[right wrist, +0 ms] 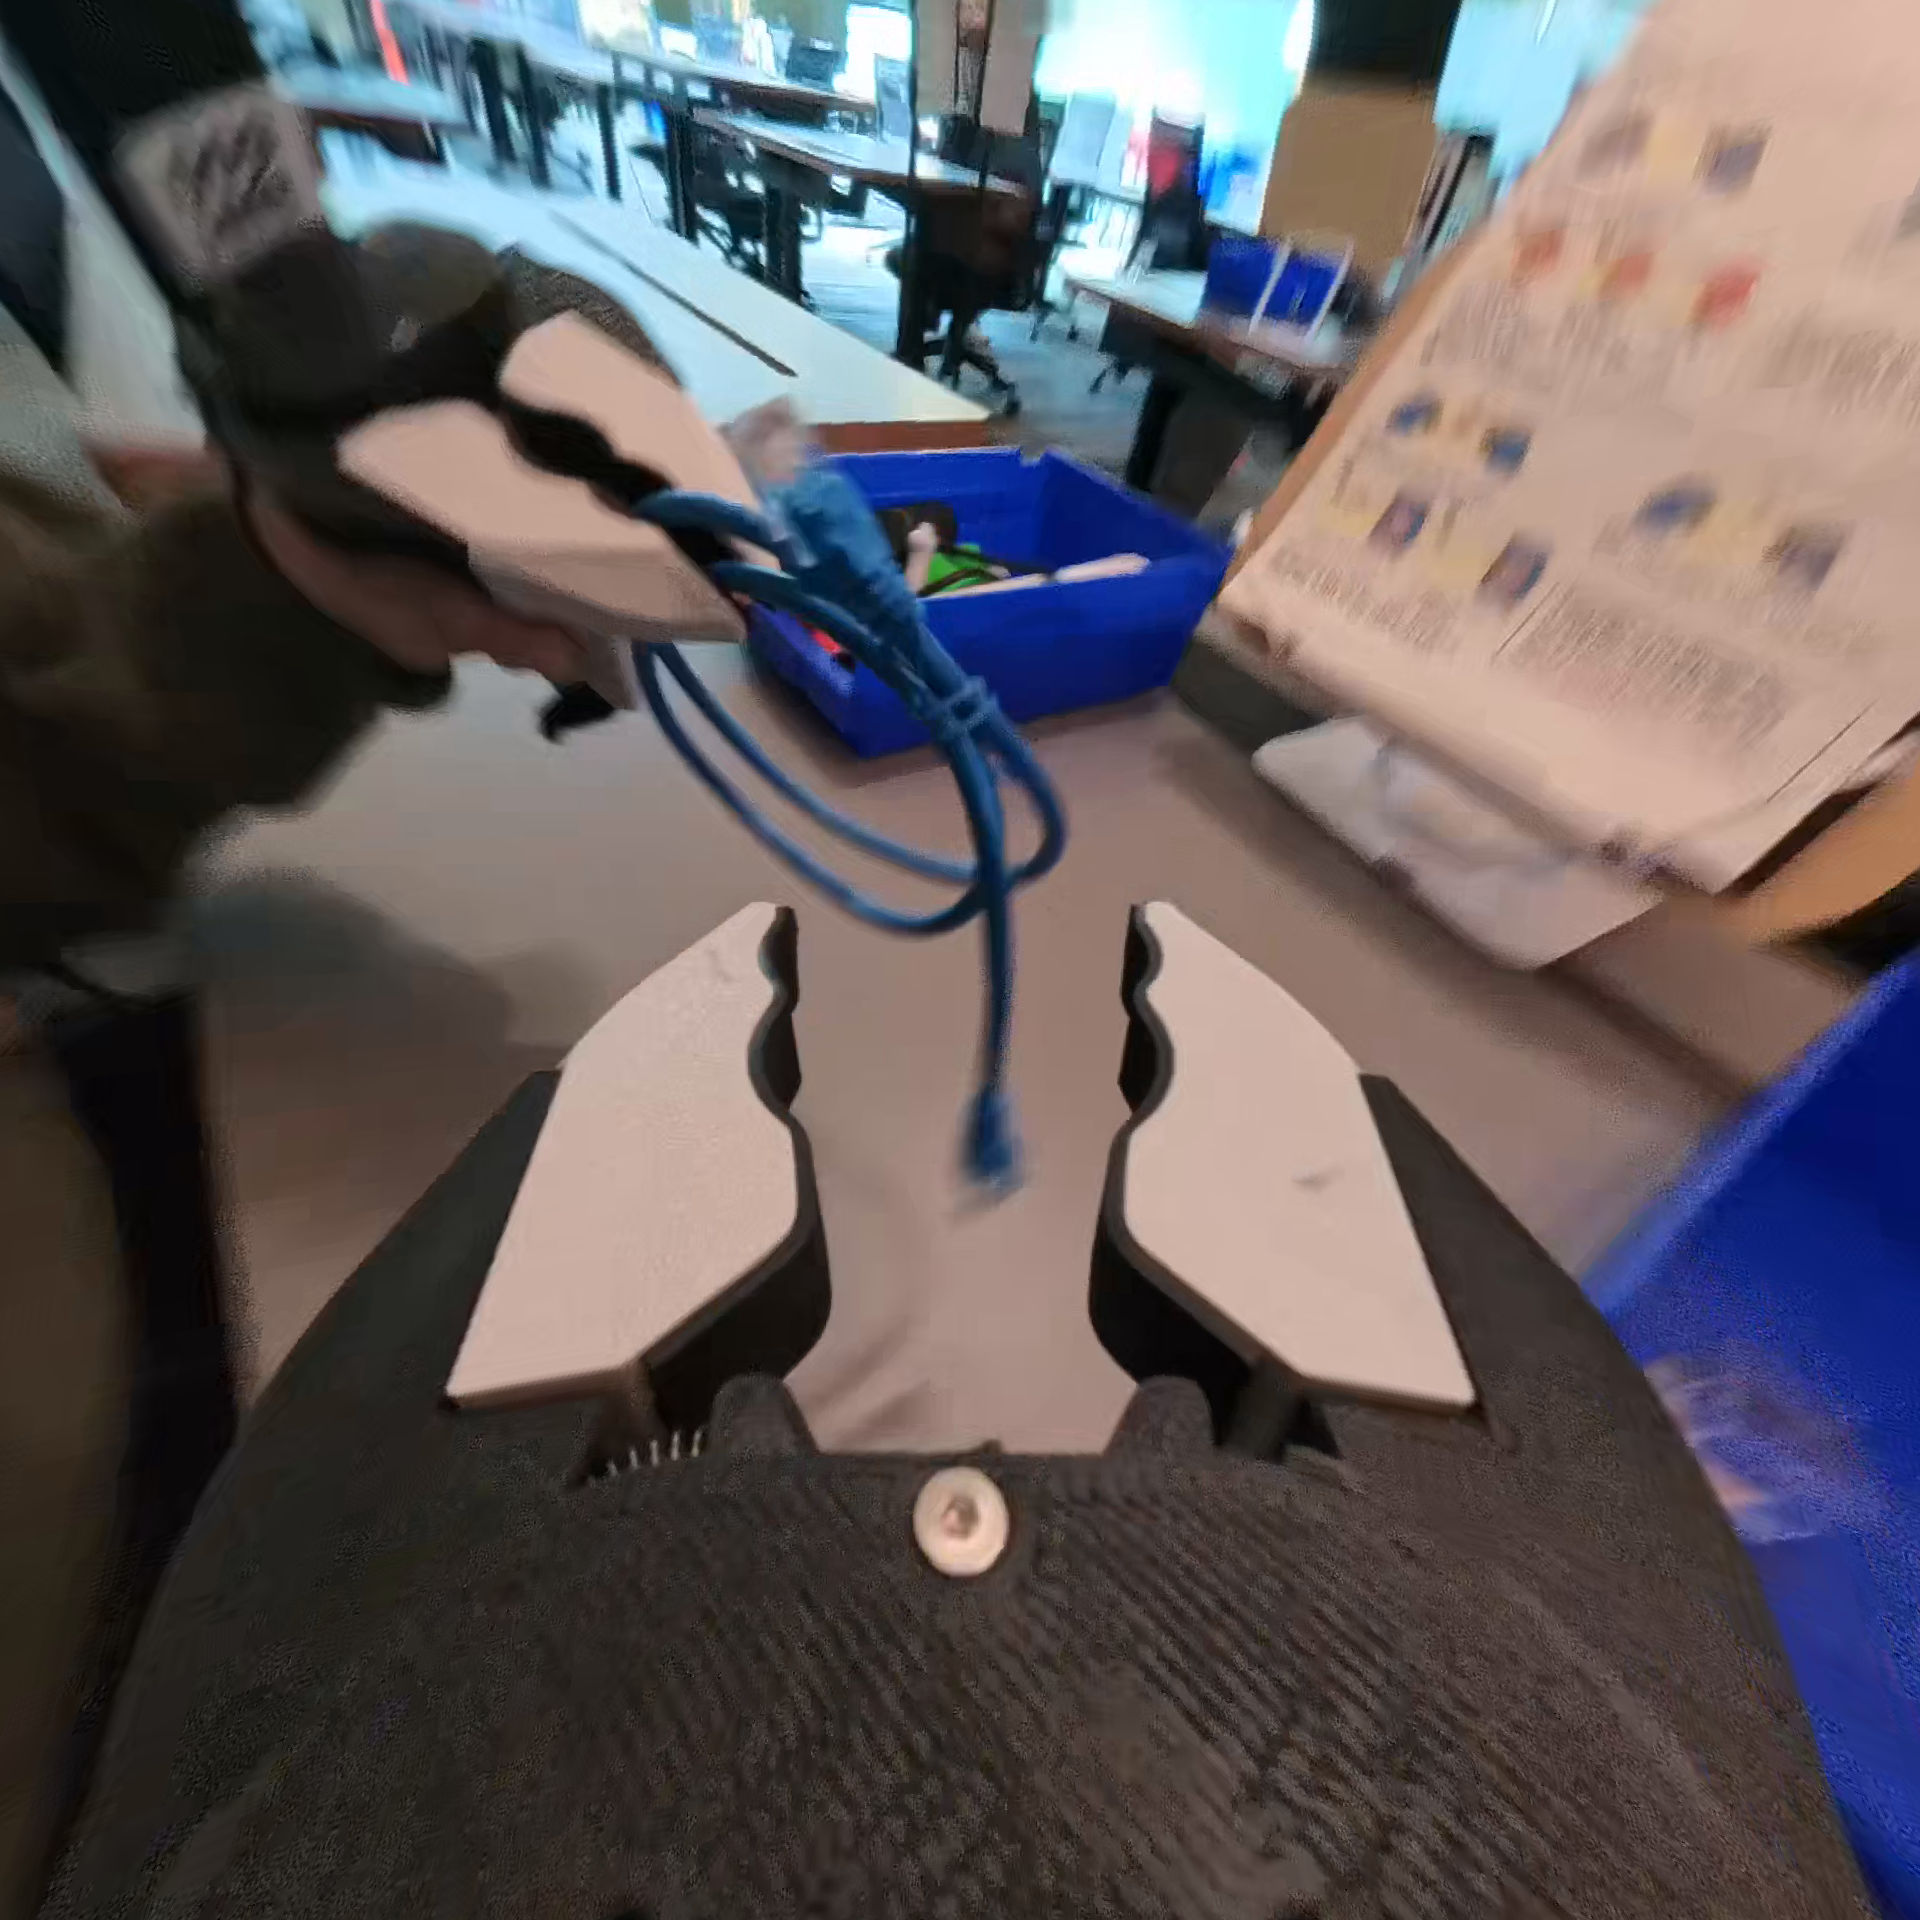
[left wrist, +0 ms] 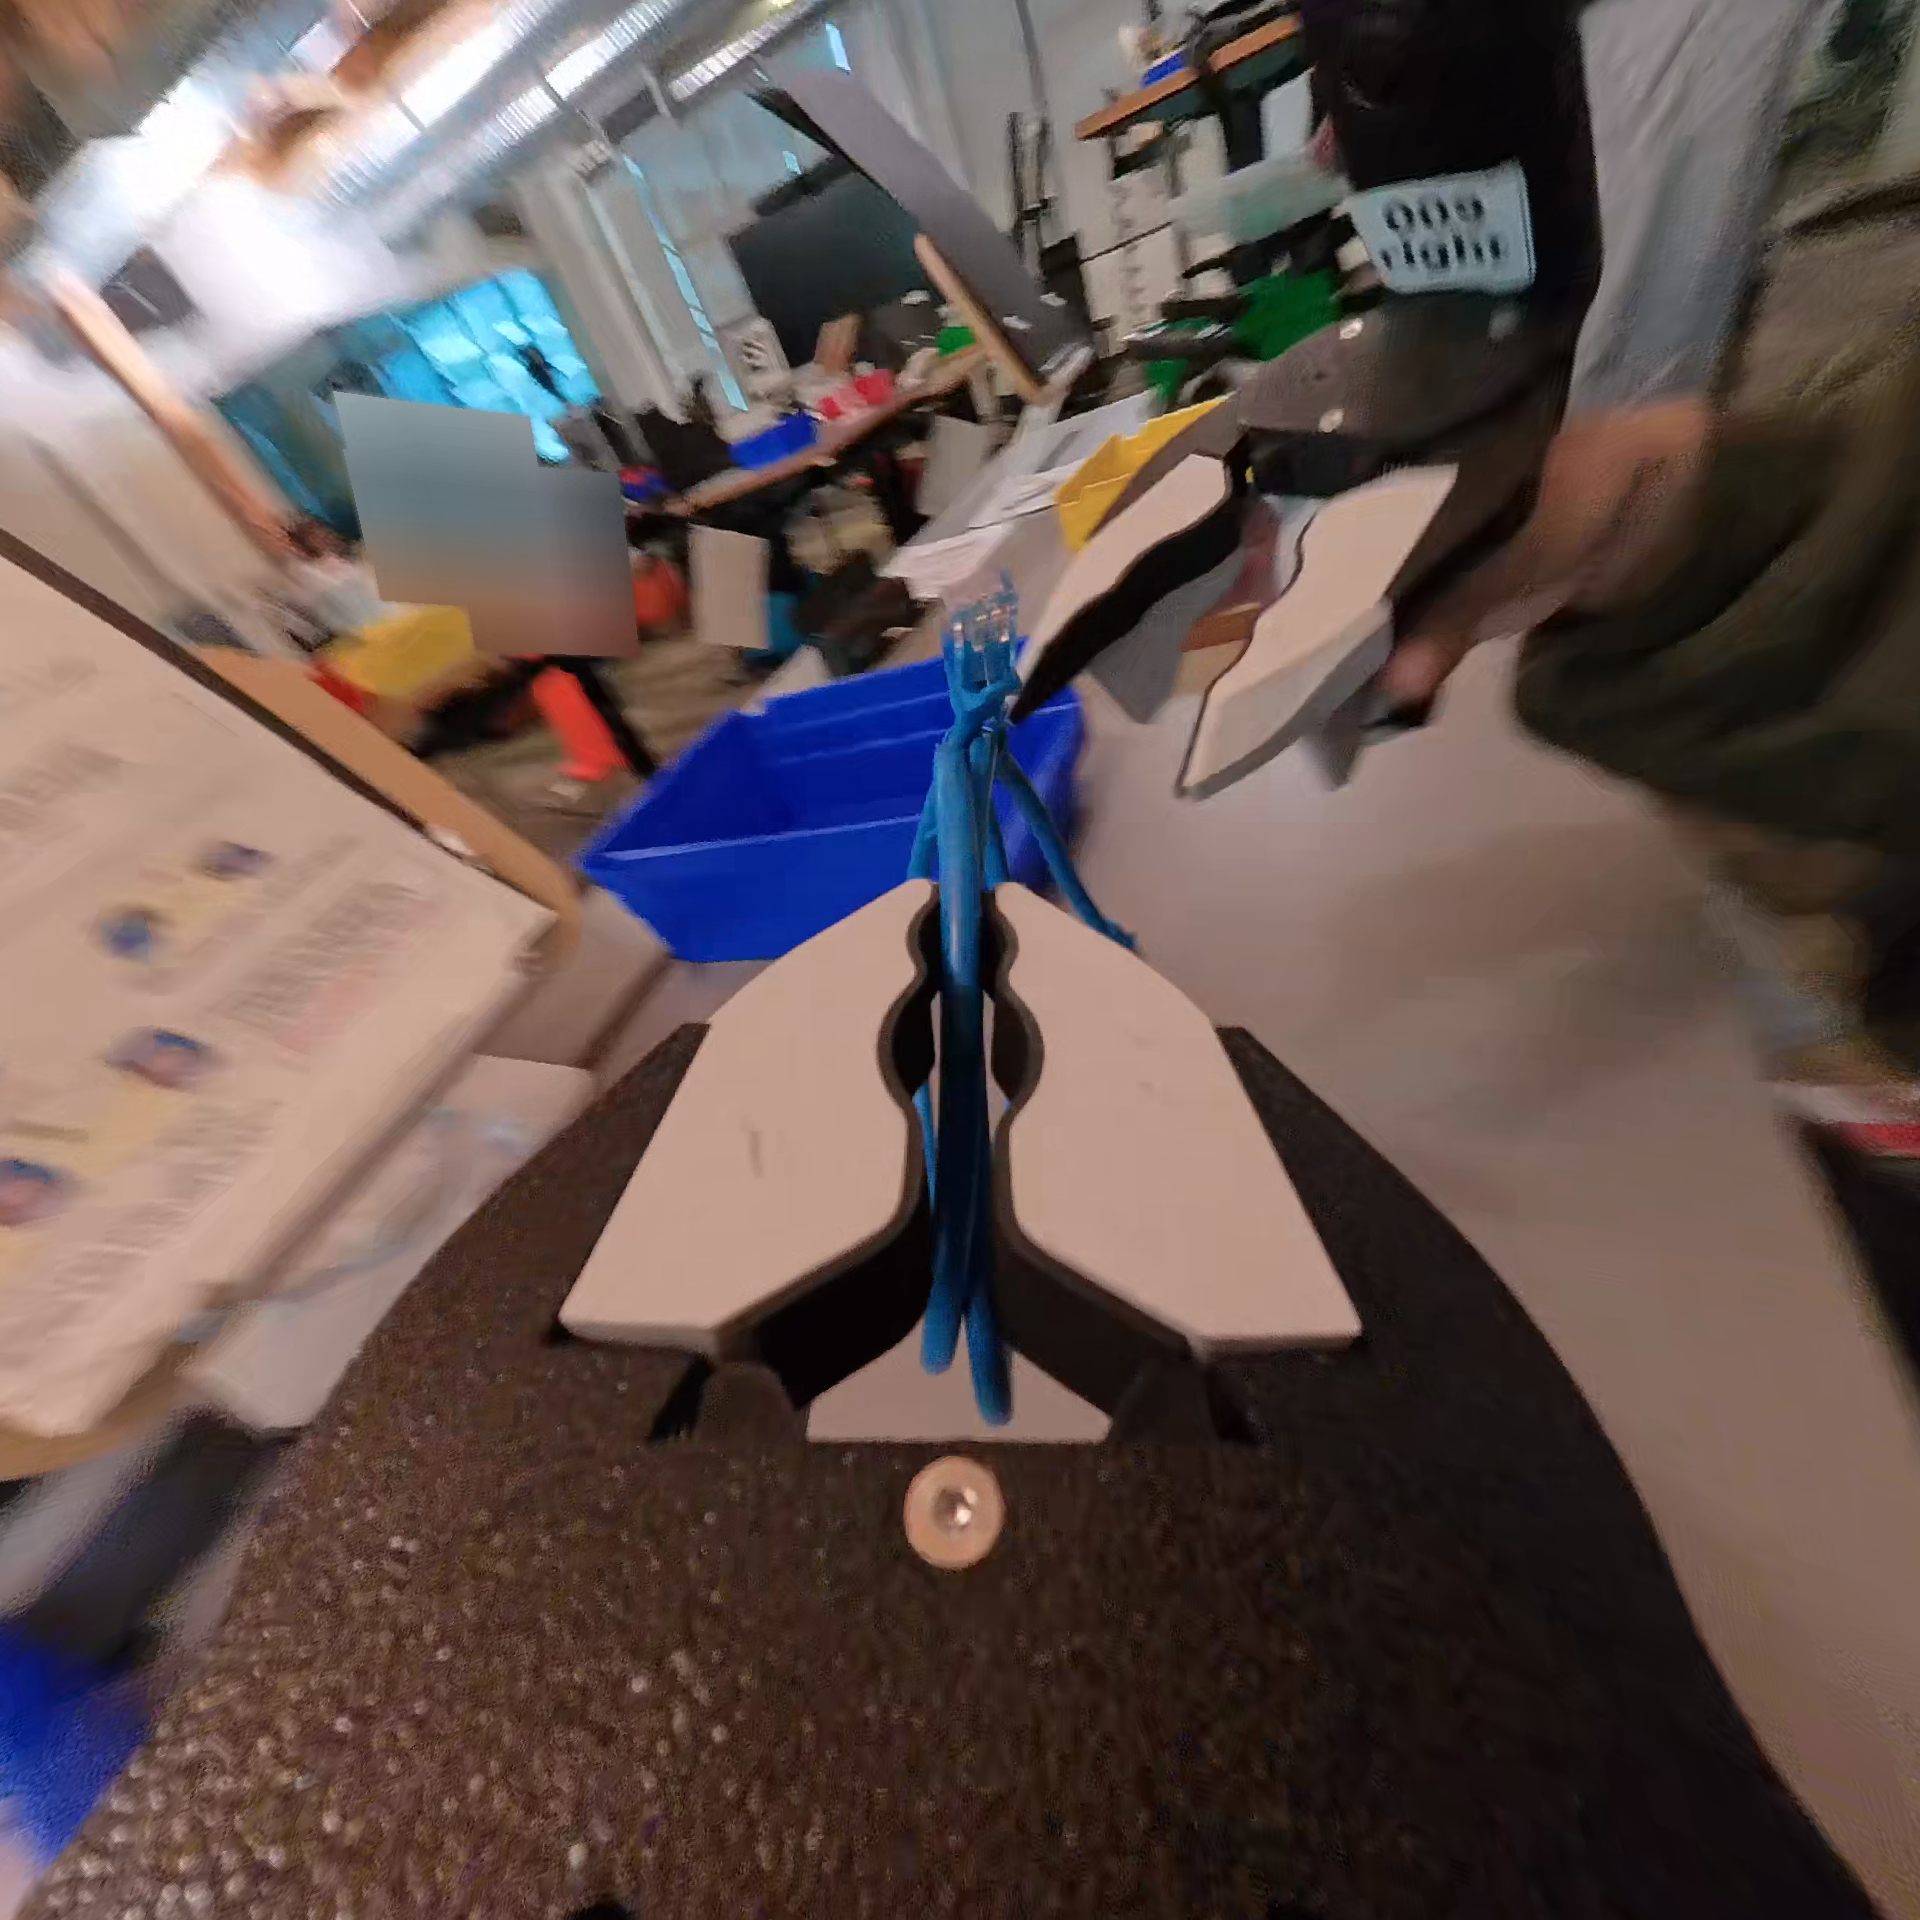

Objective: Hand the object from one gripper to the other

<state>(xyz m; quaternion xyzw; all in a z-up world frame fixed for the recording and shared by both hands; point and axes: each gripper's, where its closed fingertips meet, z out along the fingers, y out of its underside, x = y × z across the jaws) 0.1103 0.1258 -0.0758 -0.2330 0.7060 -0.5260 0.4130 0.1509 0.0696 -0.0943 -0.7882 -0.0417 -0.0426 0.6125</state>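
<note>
The left gripper is clamped on the coiled blue cable. The right gripper, jaws wide apart, nears its dangling loop; next, close on it.

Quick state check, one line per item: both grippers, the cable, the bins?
Left gripper: shut on the bundled blue network cable.
Right gripper: open, empty.
Bundled blue network cable: held in air, loops and one plug dangling.
Blue plastic bin: on table, holds items.
</note>
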